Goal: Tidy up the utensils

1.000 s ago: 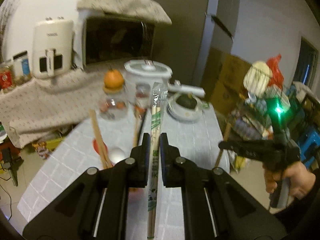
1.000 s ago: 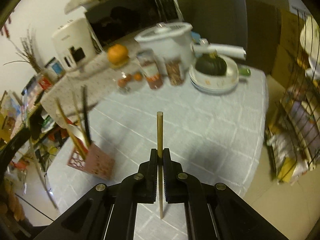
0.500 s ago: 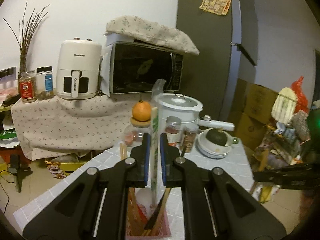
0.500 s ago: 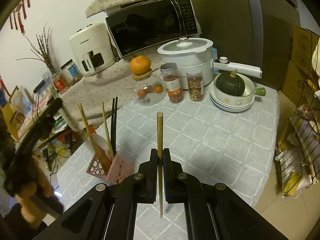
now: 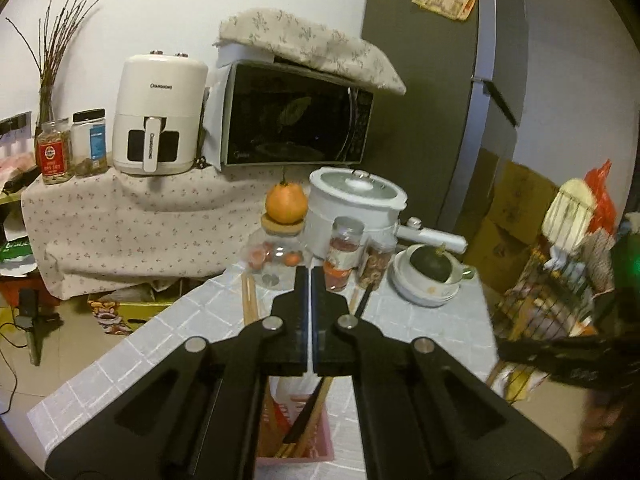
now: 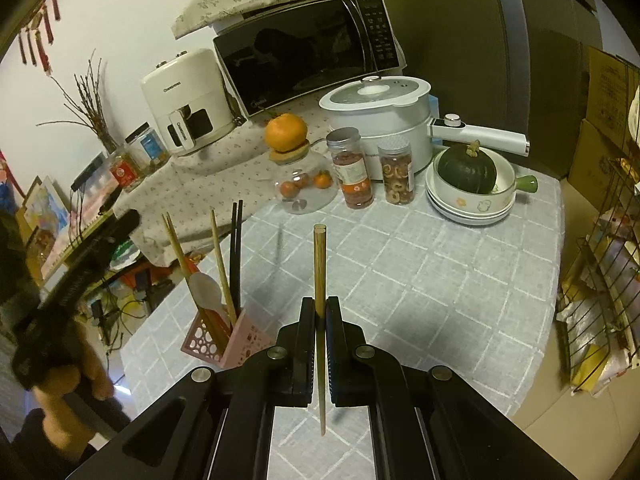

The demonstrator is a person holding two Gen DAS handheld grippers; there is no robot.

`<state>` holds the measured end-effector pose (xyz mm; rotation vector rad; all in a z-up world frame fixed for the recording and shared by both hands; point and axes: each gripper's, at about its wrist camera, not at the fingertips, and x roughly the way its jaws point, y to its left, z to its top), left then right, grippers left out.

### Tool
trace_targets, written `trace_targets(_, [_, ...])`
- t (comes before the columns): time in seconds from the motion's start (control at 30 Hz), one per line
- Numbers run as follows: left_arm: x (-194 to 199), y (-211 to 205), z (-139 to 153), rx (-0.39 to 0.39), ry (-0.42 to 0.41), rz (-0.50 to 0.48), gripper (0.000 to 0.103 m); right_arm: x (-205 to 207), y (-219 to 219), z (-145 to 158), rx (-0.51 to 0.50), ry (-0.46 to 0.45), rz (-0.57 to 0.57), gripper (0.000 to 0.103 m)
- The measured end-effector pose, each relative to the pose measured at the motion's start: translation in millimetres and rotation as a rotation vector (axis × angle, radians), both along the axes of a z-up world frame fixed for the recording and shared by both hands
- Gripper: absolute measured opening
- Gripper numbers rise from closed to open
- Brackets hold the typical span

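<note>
A pink utensil holder (image 6: 224, 344) stands near the left edge of the grey checked table (image 6: 440, 280). It holds wooden chopsticks (image 6: 218, 264), black chopsticks (image 6: 237, 256) and a white spoon (image 6: 206, 286). My right gripper (image 6: 320, 308) is shut on a single wooden chopstick (image 6: 319, 264), held to the right of the holder. My left gripper (image 5: 310, 276) is shut and empty, right above the holder (image 5: 296, 440). The wrapped chopsticks are not visible in its jaws.
At the back of the table stand a glass jar with an orange on top (image 6: 286, 132), two spice jars (image 6: 352, 168), a white pot (image 6: 380, 116) and stacked bowls with a green squash (image 6: 468, 172). A wire rack (image 6: 600, 280) stands to the right.
The wrapped chopsticks that my left gripper held are gone from its jaws, which now stand closed and empty over the holder. My right gripper has kept hold of its chopstick, shifting slightly.
</note>
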<state>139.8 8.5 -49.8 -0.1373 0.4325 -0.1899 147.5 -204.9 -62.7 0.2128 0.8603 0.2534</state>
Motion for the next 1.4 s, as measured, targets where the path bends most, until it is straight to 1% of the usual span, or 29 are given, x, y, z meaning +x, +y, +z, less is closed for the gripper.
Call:
trace_targets(0.03, [-1.7, 0.7, 2.4, -0.002, 0.006, -0.008, 0.001, 0.0, 0.7, 0.4, 0.001, 0.0, 0.002, 0.005])
trace_targets(0.13, [2.0, 4.5, 0.9, -0.013, 0.073, -0.03, 0.001, -0.3, 1.1, -1.0, 0.005, 0.008, 0.004, 0.005])
trace_targets(0.23, [14.1, 20.0, -8.2, -0.062, 0.173, -0.003, 0.001, 1.6, -1.3, -4.3, 0.013, 0.025, -0.003, 0.005])
trace_targets(0.27, [17.2, 24.7, -11.4, -0.084, 0.203, -0.004, 0.003, 2.3, -2.4, -4.8, 0.014, 0.027, -0.007, 0.005])
trace_targets(0.33, [24.0, 35.8, -16.5, -0.13, 0.276, 0.013, 0.015, 3.4, -3.6, -4.2, 0.021, 0.028, -0.013, 0.005])
trace_targets(0.37, [28.2, 40.3, -17.0, -0.143, 0.308, 0.011, 0.029, 3.9, -4.3, -3.3, 0.029, 0.029, -0.014, 0.005])
trace_targets(0.4, [30.5, 43.0, -16.8, -0.149, 0.327, 0.005, 0.041, 4.0, -4.9, -2.5, 0.037, 0.029, -0.015, 0.005])
trace_targets(0.47, [44.5, 55.8, -9.6, -0.159, 0.366, 0.005, 0.043, 3.9, -5.6, -1.2, 0.05, 0.029, -0.014, 0.005])
trace_targets(0.5, [49.0, 60.7, -8.3, -0.162, 0.381, 0.002, 0.047, 4.4, -5.6, -0.7, 0.055, 0.03, -0.013, 0.005])
trace_targets(0.53, [60.1, 71.9, -6.1, -0.182, 0.406, 0.003, 0.049, 5.0, -5.2, -0.4, 0.059, 0.031, -0.01, 0.005])
trace_targets(0.57, [68.2, 79.5, -6.7, -0.191, 0.432, 0.0, 0.055, 6.0, -4.7, -0.2, 0.063, 0.033, -0.006, 0.005])
trace_targets(0.6, [82.7, 89.0, -9.8, -0.199, 0.482, -0.008, 0.058, 7.0, -4.3, 0.0, 0.063, 0.034, -0.005, 0.005])
trace_targets(0.63, [92.7, 94.9, -13.9, -0.204, 0.516, -0.013, 0.058, 7.9, -4.1, -0.2, 0.063, 0.035, -0.006, 0.005])
trace_targets(0.67, [109.6, 102.2, -22.1, -0.208, 0.578, -0.024, 0.058, 9.0, -4.2, -0.5, 0.065, 0.037, -0.006, 0.005])
trace_targets(0.7, [127.7, 107.0, -32.5, -0.203, 0.635, -0.037, 0.058, 10.7, -4.1, -1.5, 0.066, 0.042, -0.006, 0.005])
trace_targets(0.73, [143.7, 109.0, -42.6, -0.189, 0.67, -0.049, 0.058, 12.5, -3.9, -2.2, 0.062, 0.045, -0.004, 0.005])
trace_targets(0.77, [156.6, 108.3, -51.5, -0.17, 0.699, -0.064, 0.057, 13.5, -3.6, -3.3, 0.057, 0.048, -0.002, 0.005])
trace_targets(0.8, [175.4, 104.9, -66.9, -0.146, 0.745, -0.086, 0.057, 14.7, -3.3, -4.8, 0.05, 0.052, -0.001, 0.005])
trace_targets(0.83, [185.7, 102.2, -76.4, -0.137, 0.772, -0.101, 0.057, 16.5, -3.5, -6.8, 0.043, 0.059, 0.001, 0.005])
trace_targets(0.87, [204.2, 94.4, -94.9, -0.126, 0.821, -0.134, 0.056, 18.1, -3.8, -8.3, 0.04, 0.064, 0.002, 0.005])
trace_targets(0.9, [214.4, 92.0, -102.3, -0.129, 0.84, -0.155, 0.053, 20.5, -4.4, -10.2, 0.035, 0.071, 0.003, 0.005])
trace_targets(0.93, [229.0, 83.2, -116.6, -0.138, 0.864, -0.192, 0.052, 22.5, -5.4, -11.6, 0.03, 0.074, 0.002, 0.005])
trace_targets(1.03, [255.8, 57.8, -144.0, -0.119, 0.903, -0.27, 0.051, 30.3, -9.1, -18.3, 0.014, 0.092, -0.006, 0.005])
trace_targets(1.1, [263.7, 43.7, -157.0, -0.093, 0.919, -0.311, 0.051, 34.4, -11.4, -22.3, 0.014, 0.104, -0.009, 0.005])
trace_targets(1.2, [269.5, 19.1, -176.2, -0.021, 0.941, -0.362, 0.051, 39.9, -14.1, -28.5, 0.012, 0.122, -0.006, 0.005])
trace_targets(1.27, [270.2, 8.3, -182.8, 0.016, 0.955, -0.374, 0.051, 40.5, -15.2, -32.5, 0.007, 0.135, -0.002, 0.005])
trace_targets(1.4, [274.3, -3.7, -190.5, 0.094, 0.968, -0.359, 0.051, 39.5, -19.9, -38.2, 0.017, 0.156, -0.004, 0.005])
